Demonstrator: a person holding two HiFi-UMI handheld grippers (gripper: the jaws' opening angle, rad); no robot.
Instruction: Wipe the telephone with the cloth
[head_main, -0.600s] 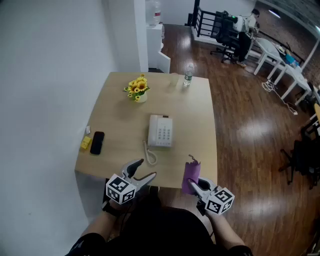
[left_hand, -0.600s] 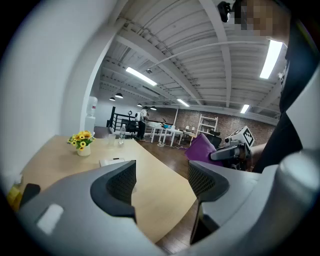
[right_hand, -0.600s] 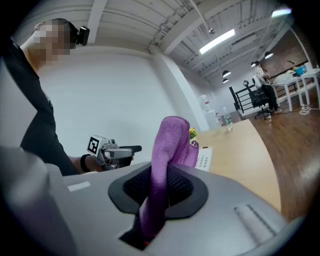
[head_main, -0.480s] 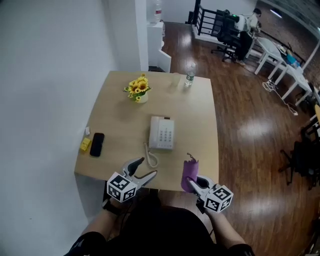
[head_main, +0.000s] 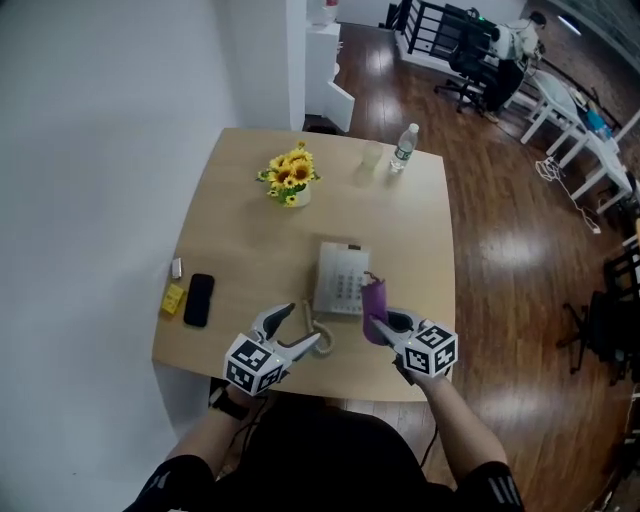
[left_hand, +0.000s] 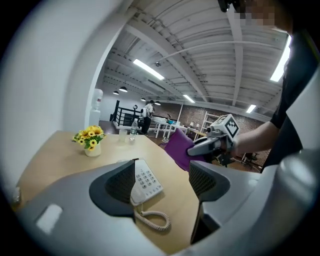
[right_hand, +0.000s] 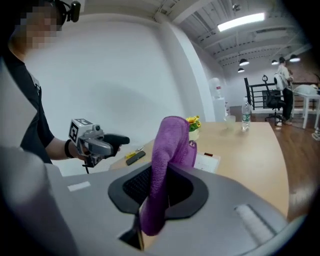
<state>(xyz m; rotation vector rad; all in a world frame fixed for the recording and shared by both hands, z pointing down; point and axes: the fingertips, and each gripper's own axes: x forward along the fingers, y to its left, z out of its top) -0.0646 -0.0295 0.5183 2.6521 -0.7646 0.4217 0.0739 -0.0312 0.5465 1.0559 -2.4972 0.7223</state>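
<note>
A white telephone (head_main: 342, 279) lies near the middle of the wooden table (head_main: 250, 240), its coiled cord (head_main: 314, 326) curling toward the near edge. My right gripper (head_main: 375, 318) is shut on a purple cloth (head_main: 374, 297) that stands up from its jaws, right at the phone's near right corner. In the right gripper view the purple cloth (right_hand: 167, 165) drapes over the closed jaws and hides part of the telephone (right_hand: 207, 161). My left gripper (head_main: 300, 328) hovers open beside the cord, nothing between its fingers. In the left gripper view the telephone (left_hand: 145, 180) lies ahead between the jaws.
A pot of yellow flowers (head_main: 290, 178), a glass (head_main: 371, 156) and a water bottle (head_main: 402, 147) stand at the far side. A black phone (head_main: 198, 299) and a yellow object (head_main: 173, 298) lie at the left edge. A white wall runs along the left; office chairs and desks stand far right.
Both grippers have moved forward over the table toward the telephone. The right one with the cloth now sits at the phone's near right corner; the left one is by the cord.
</note>
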